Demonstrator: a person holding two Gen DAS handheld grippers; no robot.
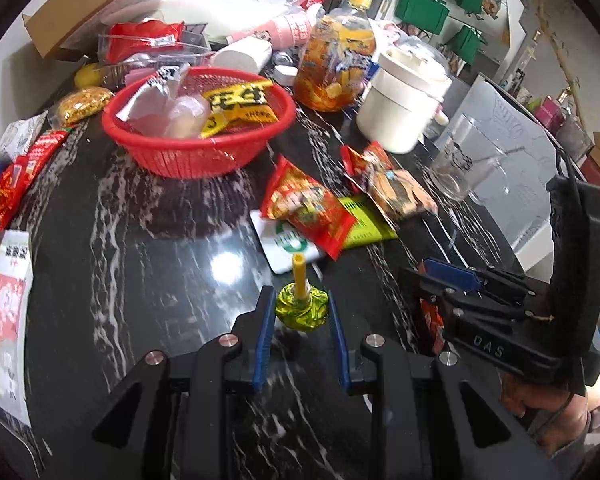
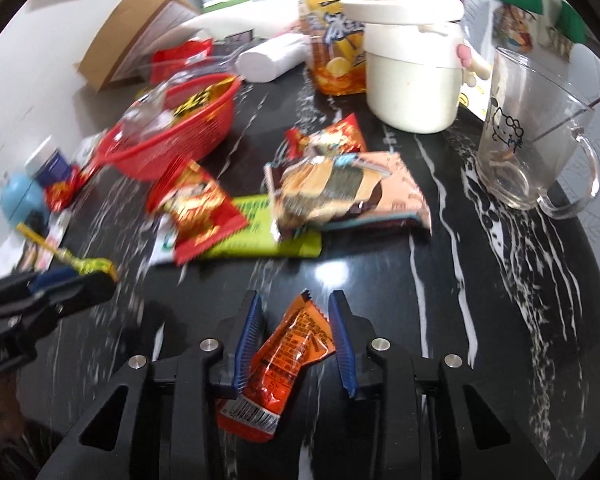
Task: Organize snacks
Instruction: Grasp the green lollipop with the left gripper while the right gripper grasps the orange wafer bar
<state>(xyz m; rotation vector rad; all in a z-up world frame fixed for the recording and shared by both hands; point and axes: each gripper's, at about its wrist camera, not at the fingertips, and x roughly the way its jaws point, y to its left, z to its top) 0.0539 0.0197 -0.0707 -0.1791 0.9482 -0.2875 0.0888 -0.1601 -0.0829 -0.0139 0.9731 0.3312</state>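
My left gripper (image 1: 299,297) is shut on a lollipop (image 1: 302,310) in green-gold foil, its yellow stick pointing away from me above the black marble table (image 1: 148,272). My right gripper (image 2: 296,300) is shut on an orange snack packet (image 2: 288,344), which sits crumpled between both blue pads. From the left wrist view, the right gripper (image 1: 424,292) is close by on the right. A red mesh basket (image 1: 196,156) holding a few packets stands farther back. A red packet (image 2: 198,208), a green one (image 2: 256,240) and a seaweed-cracker packet (image 2: 348,192) lie loose in the middle.
A glass mug (image 2: 532,136), a white lidded pot (image 2: 412,80) and a large bottle of orange drink (image 1: 336,60) stand at the back right. A cardboard box (image 1: 92,4) and plastic bags crowd the far side. More snack bags (image 1: 8,188) lie along the left edge.
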